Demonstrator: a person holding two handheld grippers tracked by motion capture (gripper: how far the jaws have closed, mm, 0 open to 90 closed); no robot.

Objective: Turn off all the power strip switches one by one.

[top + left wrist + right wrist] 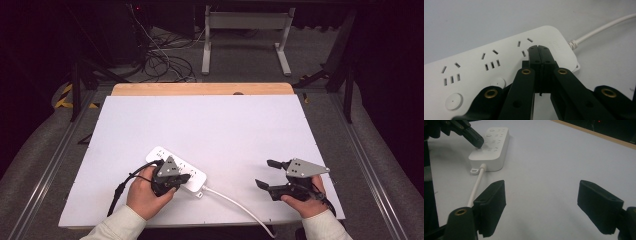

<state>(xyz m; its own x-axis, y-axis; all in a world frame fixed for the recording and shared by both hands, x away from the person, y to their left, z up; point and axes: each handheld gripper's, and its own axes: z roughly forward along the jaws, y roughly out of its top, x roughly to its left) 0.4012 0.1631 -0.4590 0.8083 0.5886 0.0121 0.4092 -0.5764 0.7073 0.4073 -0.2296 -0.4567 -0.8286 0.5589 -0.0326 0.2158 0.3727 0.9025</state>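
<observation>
Closed jaws of the left gripper (539,48) pressed tip-down on a white power strip (176,169), at the socket group nearest the cord end, beside the small round switches (454,101) seen in the left gripper view. Power strip lying flat near the front-left corner of the white desk (210,125), long axis running diagonally from back-left to front-right, cord (240,207) leaving its right end and trailing off over the front edge. Right gripper (267,174) held near the front-right corner, jaws spread wide and empty, pointing left toward the strip yet well apart from it, with bare desk between. Left hand (142,195) clearly the nearer one, its fingers (534,53) pressed together and pinching nothing, merely touching the strip's top face. Likely next move hinging on that contact point: any push or press to go straight down into the strip, or along its diagonal axis, with the cord end facing the idle right gripper
</observation>
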